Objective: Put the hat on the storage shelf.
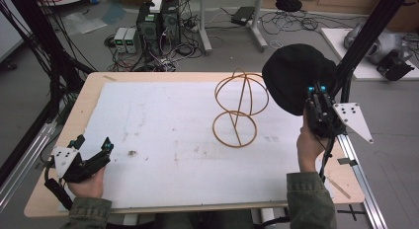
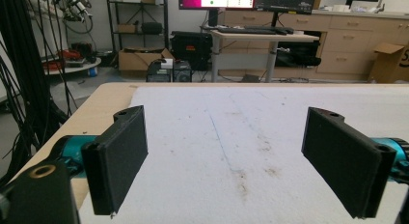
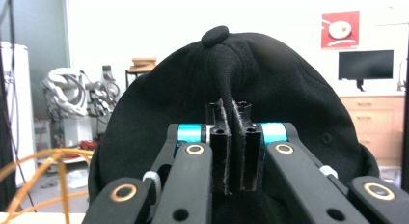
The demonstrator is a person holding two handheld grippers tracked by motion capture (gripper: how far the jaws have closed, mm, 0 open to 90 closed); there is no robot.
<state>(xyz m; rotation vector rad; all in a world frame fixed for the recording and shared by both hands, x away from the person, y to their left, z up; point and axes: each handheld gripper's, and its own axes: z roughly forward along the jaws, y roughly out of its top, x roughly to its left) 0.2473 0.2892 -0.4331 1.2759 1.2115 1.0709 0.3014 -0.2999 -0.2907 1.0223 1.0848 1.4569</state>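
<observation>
Jaws of the right gripper (image 1: 316, 91) are pinched tight on a fold of the black cap (image 1: 296, 76), holding it in the air above the table's (image 1: 64, 125) right edge, just right of the orange wire stand (image 1: 239, 110) (the cap's top button points away from the gripper's camera in the right gripper view (image 3: 214, 35)); the stand sits upright on the white mat (image 1: 163, 130), apart from the cap; the left gripper (image 1: 94, 147) lies low at the table's near left corner, its jaws spread wide with nothing between them.
</observation>
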